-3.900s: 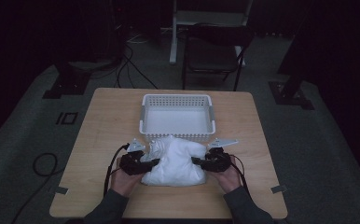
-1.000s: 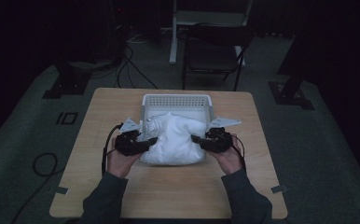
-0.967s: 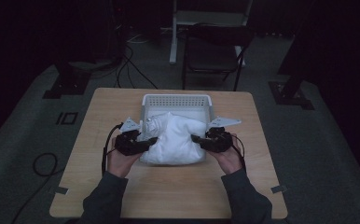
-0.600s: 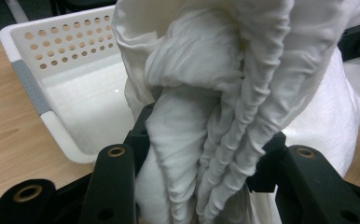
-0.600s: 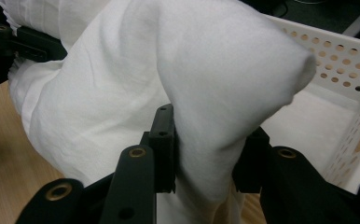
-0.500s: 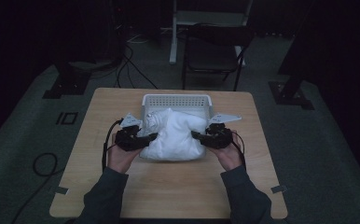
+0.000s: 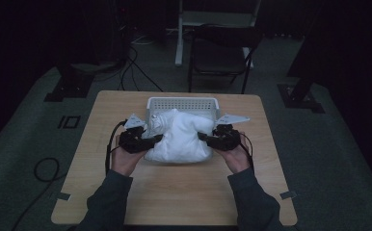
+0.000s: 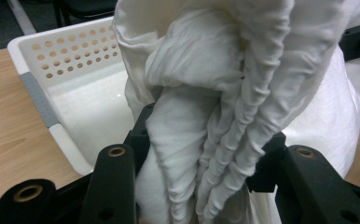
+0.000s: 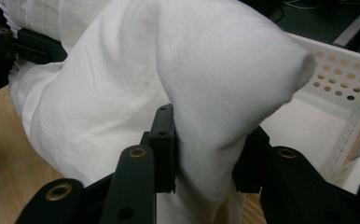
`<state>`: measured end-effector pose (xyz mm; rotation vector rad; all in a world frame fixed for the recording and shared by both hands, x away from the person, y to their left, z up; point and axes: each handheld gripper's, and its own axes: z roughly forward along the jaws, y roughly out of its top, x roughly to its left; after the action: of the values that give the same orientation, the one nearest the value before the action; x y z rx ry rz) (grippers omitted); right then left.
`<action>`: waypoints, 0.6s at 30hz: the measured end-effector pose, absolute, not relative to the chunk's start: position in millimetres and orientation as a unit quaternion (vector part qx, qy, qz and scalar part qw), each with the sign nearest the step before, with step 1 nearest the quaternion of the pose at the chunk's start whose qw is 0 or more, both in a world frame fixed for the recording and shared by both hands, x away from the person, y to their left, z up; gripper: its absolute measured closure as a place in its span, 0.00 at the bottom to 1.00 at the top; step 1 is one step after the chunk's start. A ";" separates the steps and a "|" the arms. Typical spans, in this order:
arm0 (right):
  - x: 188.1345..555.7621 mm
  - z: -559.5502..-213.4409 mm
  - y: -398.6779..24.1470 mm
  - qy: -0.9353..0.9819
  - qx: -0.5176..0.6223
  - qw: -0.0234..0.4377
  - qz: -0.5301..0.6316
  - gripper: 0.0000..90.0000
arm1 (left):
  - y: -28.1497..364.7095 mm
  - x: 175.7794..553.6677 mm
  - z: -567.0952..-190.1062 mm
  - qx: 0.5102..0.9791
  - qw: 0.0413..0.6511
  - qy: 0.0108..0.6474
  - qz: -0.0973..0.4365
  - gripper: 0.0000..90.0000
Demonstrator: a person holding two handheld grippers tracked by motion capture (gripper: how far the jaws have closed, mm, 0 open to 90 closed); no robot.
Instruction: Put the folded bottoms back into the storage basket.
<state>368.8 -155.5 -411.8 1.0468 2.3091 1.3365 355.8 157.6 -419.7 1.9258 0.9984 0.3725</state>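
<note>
A bundled white cloth (image 7: 179, 137) hangs between both hands, partly over the near rim of a white perforated basket (image 7: 182, 102). My left gripper (image 7: 150, 141) is shut on the cloth's left side; in the left gripper view gathered folds of the cloth (image 8: 215, 140) are pinched between the black jaws. At the cloth's right side my right gripper (image 7: 208, 138) is shut on it too, a rounded fold of cloth (image 9: 215, 116) bulging up between its jaws. The basket (image 8: 71, 79) lies just beyond, and its wall (image 9: 341, 79) shows to the right in the right gripper view.
The wooden table (image 7: 174, 192) has bare room in front of the hands and at both sides. A dark chair (image 7: 220, 53) and a white stand stand behind the table. Cables lie on the floor at the left.
Both hands have carried the cloth bundle away from the person, from the table's middle up to the basket's near rim. Both grips hold unchanged.
</note>
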 end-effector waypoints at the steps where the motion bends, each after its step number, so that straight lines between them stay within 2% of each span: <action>1: 369.1 -411.4 -155.2 0.798 0.361 0.138 0.463 0.74 | 158.0 356.2 -419.1 0.779 0.454 0.405 0.152 0.61; 18: 372.5 -406.7 -154.3 0.796 0.360 0.144 0.464 0.74 | 158.6 360.6 -414.8 0.777 0.457 0.404 0.155 0.62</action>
<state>372.5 -154.3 -406.7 1.0388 2.2959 1.3375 360.6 158.6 -414.8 1.9159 0.9971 0.3811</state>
